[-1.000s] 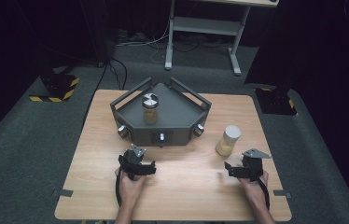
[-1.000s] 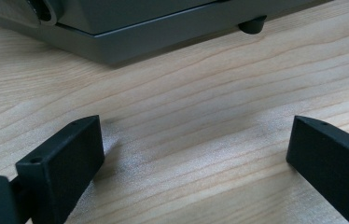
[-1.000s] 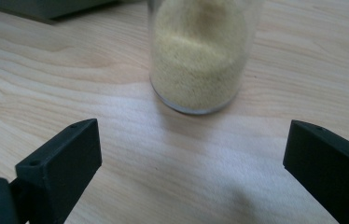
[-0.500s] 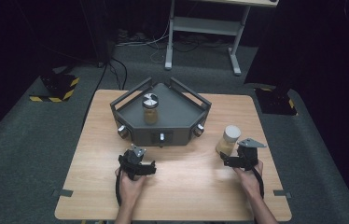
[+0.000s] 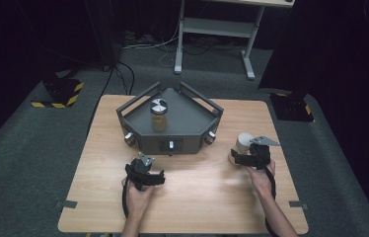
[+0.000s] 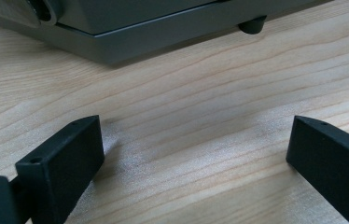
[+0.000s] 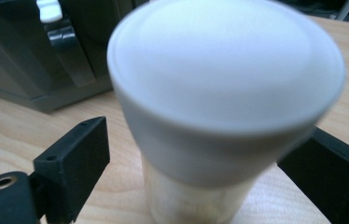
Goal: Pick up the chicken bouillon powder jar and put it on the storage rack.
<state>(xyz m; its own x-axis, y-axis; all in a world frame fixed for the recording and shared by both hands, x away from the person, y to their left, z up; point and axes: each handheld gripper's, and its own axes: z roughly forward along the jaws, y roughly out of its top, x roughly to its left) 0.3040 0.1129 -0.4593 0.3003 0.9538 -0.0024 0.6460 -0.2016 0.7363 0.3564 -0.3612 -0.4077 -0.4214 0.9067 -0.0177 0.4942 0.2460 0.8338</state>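
Note:
A jar with a white lid (image 7: 224, 93) and pale contents stands on the wooden table (image 5: 197, 197), right of the grey tray. My right gripper (image 7: 200, 172) is open, its jaws on either side of this jar (image 5: 243, 142), with a gap showing at the left jaw. A second jar with a silver lid (image 5: 158, 114) stands inside the grey angular tray (image 5: 187, 123). My left gripper (image 5: 145, 170) rests open on the table just in front of the tray. Between its fingers (image 6: 65, 158) there is bare wood.
The tray's front wall carries knobs (image 5: 171, 145) and stands on small feet (image 6: 252, 25). A metal stand (image 5: 217, 29) and yellow-black striped blocks (image 5: 61, 94) sit on the dark floor beyond the table. Bare wood stretches between the two hands.
My right gripper has moved forward and left up to the white-lidded jar, and its jaws now straddle it. The left gripper has stayed put.

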